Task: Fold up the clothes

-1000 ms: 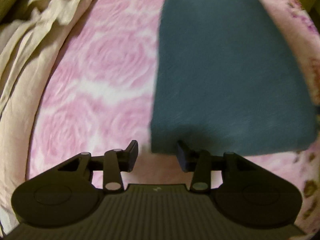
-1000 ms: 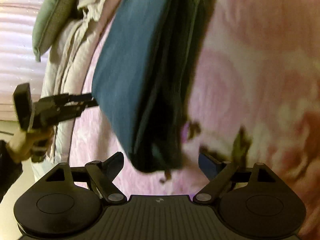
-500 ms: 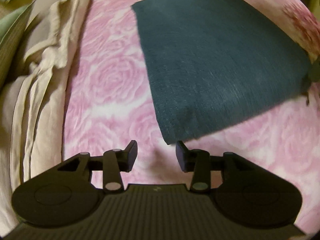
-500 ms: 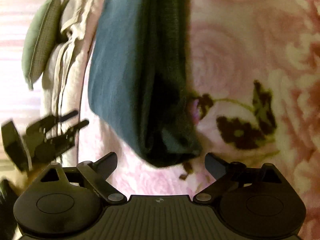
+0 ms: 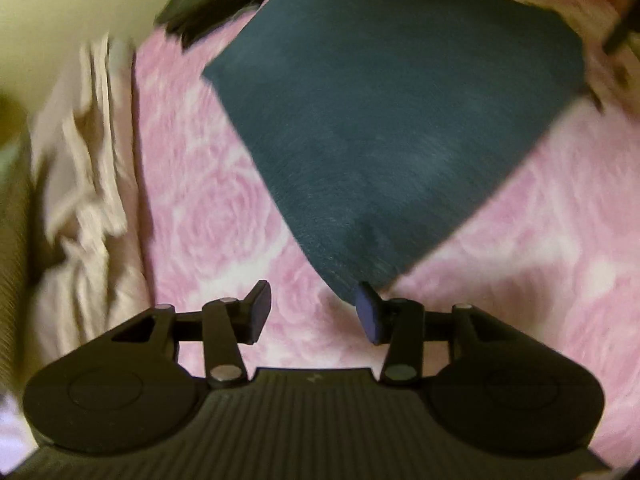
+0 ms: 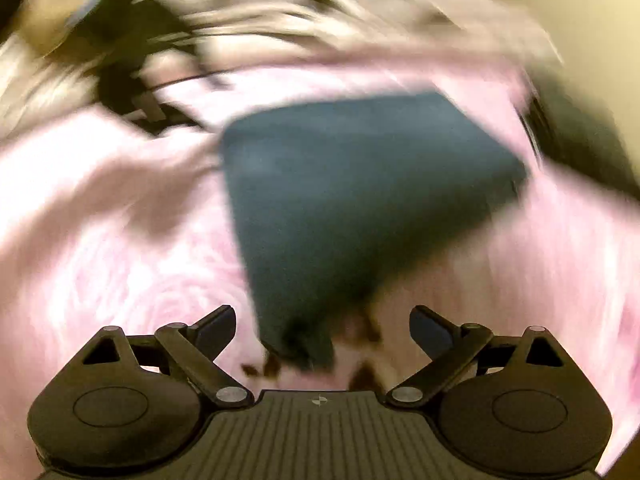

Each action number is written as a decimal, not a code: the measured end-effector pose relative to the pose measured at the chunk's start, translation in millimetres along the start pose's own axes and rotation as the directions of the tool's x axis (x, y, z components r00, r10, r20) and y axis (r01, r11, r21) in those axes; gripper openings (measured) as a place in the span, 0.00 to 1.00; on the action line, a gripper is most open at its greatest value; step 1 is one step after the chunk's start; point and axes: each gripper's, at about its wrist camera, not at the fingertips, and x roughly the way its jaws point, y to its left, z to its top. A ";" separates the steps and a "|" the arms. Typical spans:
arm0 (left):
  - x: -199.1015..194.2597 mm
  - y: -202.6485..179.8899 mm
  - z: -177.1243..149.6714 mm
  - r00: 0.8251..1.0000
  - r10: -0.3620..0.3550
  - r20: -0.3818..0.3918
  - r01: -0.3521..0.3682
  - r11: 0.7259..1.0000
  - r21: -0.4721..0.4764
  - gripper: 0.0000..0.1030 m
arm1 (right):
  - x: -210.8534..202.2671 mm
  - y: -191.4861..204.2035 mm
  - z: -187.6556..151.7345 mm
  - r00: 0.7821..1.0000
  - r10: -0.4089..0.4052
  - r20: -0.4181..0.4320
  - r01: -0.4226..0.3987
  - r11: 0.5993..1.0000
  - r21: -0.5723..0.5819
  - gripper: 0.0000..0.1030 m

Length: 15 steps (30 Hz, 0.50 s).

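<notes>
Left wrist view: the left gripper [image 5: 312,312] is released, empty, a corner of the folded dark teal cloth rectangle [image 5: 384,128] just ahead of its fingertips, probably lined up for a pinch. The cloth lies flat on the pink rose-patterned bedspread [image 5: 208,208]; beyond, crumpled beige bedding [image 5: 80,184]. The right gripper [image 6: 322,330] is also released, over another corner of the cloth [image 6: 352,184].

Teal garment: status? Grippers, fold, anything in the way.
Left gripper open, empty, just short of near corner. Right gripper open, empty. Teal garment folded, flat on pink blanket. Right view blurred; nothing seen on it.
</notes>
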 end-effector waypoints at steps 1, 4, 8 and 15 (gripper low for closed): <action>-3.1 -8.7 -2.0 1.000 0.010 0.017 -0.011 0.999 0.033 0.41 | 8.7 15.5 2.2 1.000 -0.003 -0.012 0.002 0.994 -0.106 0.94; -0.6 -36.9 -5.2 0.997 0.063 0.054 -0.071 0.986 0.154 0.41 | 42.2 54.5 -1.1 0.998 -0.060 -0.009 0.052 0.923 -0.381 0.94; 13.2 -70.0 -9.1 0.982 0.144 0.121 -0.175 0.937 0.304 0.46 | 82.8 68.3 -17.4 0.984 -0.168 0.061 0.171 0.788 -0.592 0.75; 41.9 -97.5 -9.2 0.957 0.224 0.183 -0.283 0.856 0.433 0.49 | 80.4 27.6 -8.0 0.995 -0.081 0.055 0.098 0.806 -0.583 0.29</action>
